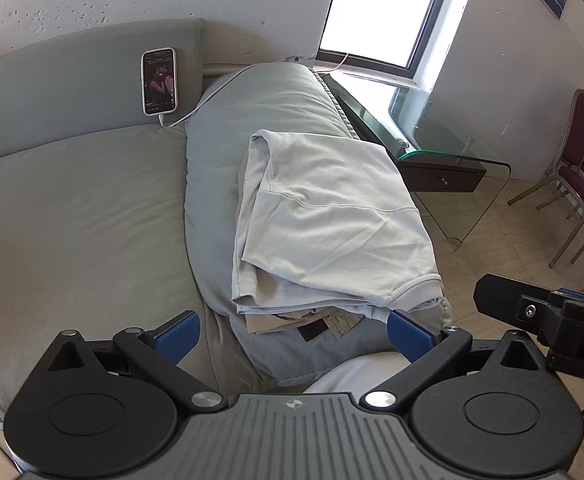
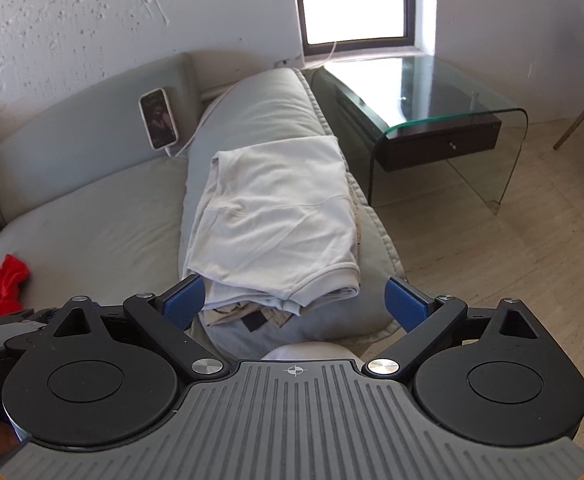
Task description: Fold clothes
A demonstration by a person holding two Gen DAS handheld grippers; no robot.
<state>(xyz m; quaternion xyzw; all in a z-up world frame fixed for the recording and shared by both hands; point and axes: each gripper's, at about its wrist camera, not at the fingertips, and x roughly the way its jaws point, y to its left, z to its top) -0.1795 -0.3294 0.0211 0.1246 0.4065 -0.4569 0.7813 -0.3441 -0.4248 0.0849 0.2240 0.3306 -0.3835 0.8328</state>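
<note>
A folded pale grey-white shirt (image 1: 332, 224) lies on top of a stack of folded clothes on the sofa armrest (image 1: 220, 152); a tan garment with a black tag (image 1: 312, 330) shows under it. The shirt also shows in the right wrist view (image 2: 276, 216). My left gripper (image 1: 292, 336) is open and empty, just short of the stack's near edge. My right gripper (image 2: 294, 300) is open and empty, fingers either side of the stack's near edge. A crumpled red garment (image 2: 2, 284) lies on the sofa seat at the left.
A phone (image 1: 159, 80) on a white charging cable leans on the sofa back (image 1: 52, 92). A glass side table (image 2: 444, 120) with a dark drawer stands right of the armrest. Red chairs (image 1: 580, 168) stand on the tiled floor. My right gripper's body (image 1: 548, 316) shows at the left view's right edge.
</note>
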